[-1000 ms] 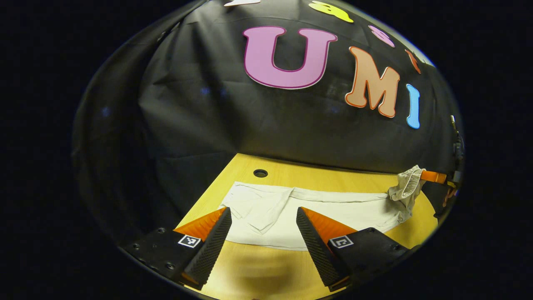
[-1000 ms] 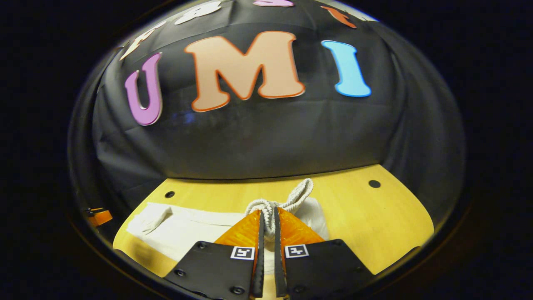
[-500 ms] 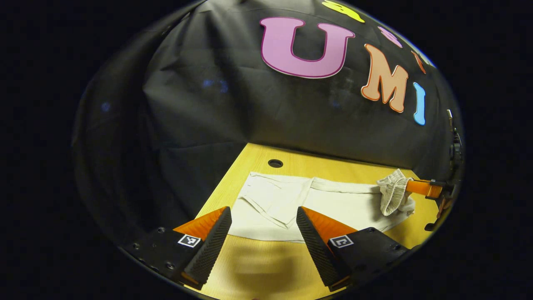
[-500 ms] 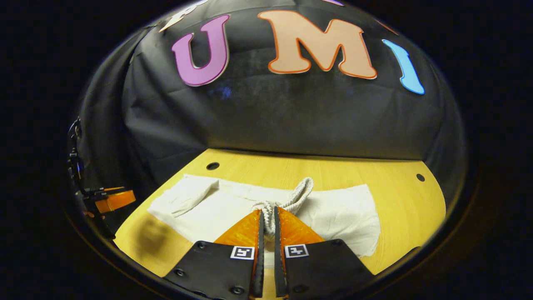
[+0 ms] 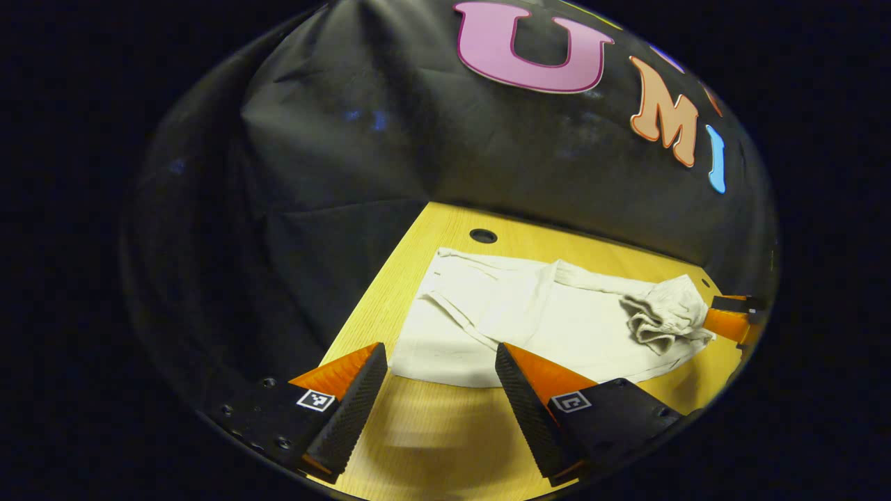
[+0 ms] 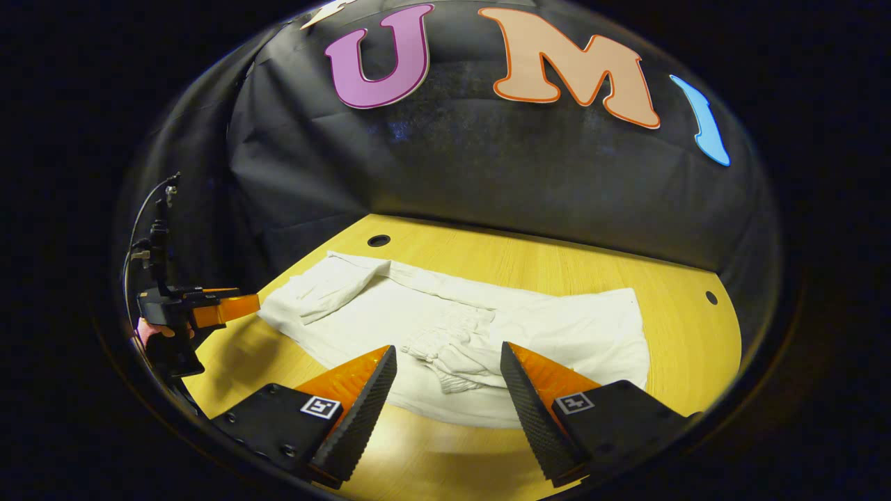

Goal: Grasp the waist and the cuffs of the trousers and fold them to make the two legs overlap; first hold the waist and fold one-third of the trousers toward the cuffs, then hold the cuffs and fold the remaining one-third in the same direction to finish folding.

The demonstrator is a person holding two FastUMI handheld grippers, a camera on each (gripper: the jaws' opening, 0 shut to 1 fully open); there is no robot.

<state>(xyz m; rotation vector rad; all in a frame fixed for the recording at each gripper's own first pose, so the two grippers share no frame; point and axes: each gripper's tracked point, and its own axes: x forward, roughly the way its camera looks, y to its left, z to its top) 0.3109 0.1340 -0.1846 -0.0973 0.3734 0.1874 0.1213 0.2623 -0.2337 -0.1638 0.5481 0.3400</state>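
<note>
While both tongs (image 5: 438, 379) (image 6: 445, 379) are hanging open, the bunched waist (image 6: 456, 348) is lying on the trousers (image 6: 571, 334); smoothing should precede the cuff fold.

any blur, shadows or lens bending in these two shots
Left gripper view: the table grain smears into a soft shadow near the left gripper; the trousers stay sharp, and the fisheye curves the table's edges. Right gripper view: a similar soft patch lies below the right gripper, a darker shadow falls on the table beside the other gripper, and the far edge bows.
</note>
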